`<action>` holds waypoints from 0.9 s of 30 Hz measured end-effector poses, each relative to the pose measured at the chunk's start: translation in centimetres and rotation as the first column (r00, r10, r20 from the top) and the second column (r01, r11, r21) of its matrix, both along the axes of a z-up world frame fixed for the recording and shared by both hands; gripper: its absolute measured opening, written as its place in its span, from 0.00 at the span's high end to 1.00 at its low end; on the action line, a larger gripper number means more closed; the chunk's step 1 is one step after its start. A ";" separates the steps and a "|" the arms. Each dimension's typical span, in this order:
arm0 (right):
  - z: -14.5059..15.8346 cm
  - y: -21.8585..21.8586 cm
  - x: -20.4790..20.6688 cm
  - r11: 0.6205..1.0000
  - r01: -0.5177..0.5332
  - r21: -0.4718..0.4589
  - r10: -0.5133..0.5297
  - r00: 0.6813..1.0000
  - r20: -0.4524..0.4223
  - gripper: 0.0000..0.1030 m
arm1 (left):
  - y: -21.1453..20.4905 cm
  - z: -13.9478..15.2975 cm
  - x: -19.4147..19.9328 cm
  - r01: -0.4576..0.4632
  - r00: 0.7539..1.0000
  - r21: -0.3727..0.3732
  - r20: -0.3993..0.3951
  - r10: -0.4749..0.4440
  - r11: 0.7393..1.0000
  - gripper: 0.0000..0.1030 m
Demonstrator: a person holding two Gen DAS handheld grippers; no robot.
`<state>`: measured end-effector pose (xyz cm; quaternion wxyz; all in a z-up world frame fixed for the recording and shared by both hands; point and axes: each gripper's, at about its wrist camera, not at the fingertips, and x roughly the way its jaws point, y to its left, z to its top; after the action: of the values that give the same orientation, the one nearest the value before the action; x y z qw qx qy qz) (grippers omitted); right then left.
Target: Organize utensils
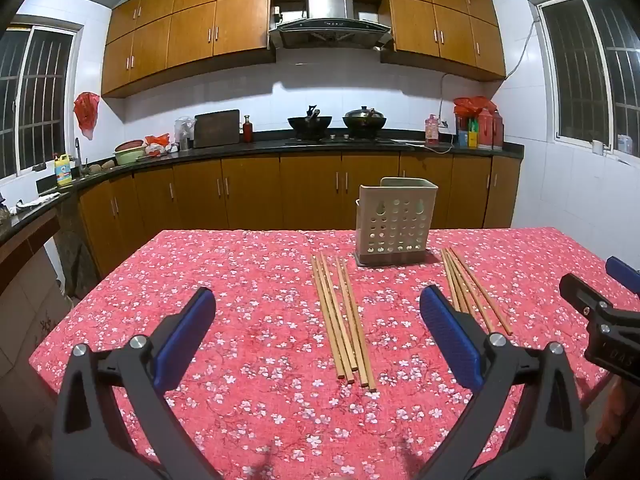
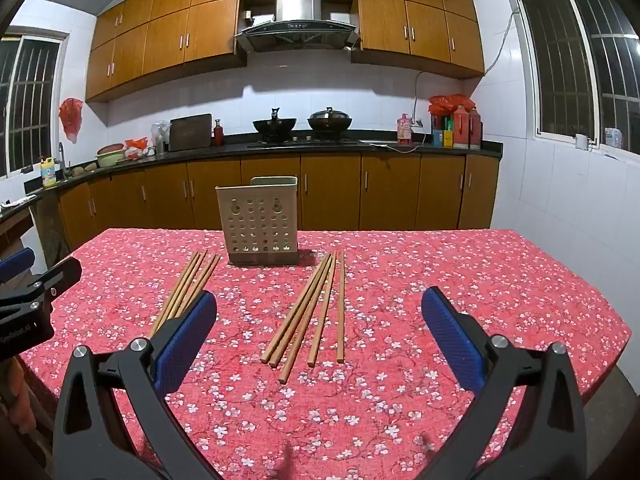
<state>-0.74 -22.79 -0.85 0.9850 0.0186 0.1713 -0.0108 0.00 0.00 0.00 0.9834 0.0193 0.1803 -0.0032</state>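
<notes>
We are holding our left gripper (image 1: 318, 316) above the near edge of the table with the red, white-flowered cloth (image 1: 240, 280), its blue-padded jaws spread wide and gripping nothing. Our right gripper (image 2: 319, 316) is hovering likewise, jaws wide apart and empty. The beige perforated plastic utensil holder (image 2: 262, 226) is standing upright at twelve o'clock near the far edge. One bundle of brown wooden chopsticks (image 1: 342, 316) is lying flat on the cloth at its seven o'clock, and a second bundle of wooden chopsticks (image 2: 314, 312) is lying at its five o'clock, neither touching the holder.
</notes>
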 end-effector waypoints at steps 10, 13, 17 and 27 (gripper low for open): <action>0.2 0.2 -0.1 1.000 -0.001 -0.003 0.001 1.000 0.001 0.02 | 0.0 0.0 0.0 0.003 1.000 -0.004 -0.001 -0.003 1.000 0.04; 0.0 0.1 0.0 1.000 0.000 0.000 0.000 1.000 -0.001 0.02 | 0.0 0.0 -0.1 0.004 1.000 -0.005 -0.001 -0.004 1.000 0.04; 0.0 0.1 0.0 1.000 0.000 0.000 0.000 1.000 -0.002 0.02 | 0.0 0.0 0.0 0.003 1.000 -0.004 -0.003 -0.003 1.000 0.04; 0.0 0.1 0.1 1.000 0.000 0.001 0.000 1.000 -0.003 0.02 | 0.0 0.2 0.0 0.002 1.000 -0.004 -0.004 -0.002 1.000 0.04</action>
<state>-0.69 -22.70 -0.90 0.9847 0.0189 0.1727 -0.0106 0.03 0.03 0.18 0.9831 0.0173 0.1820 -0.0048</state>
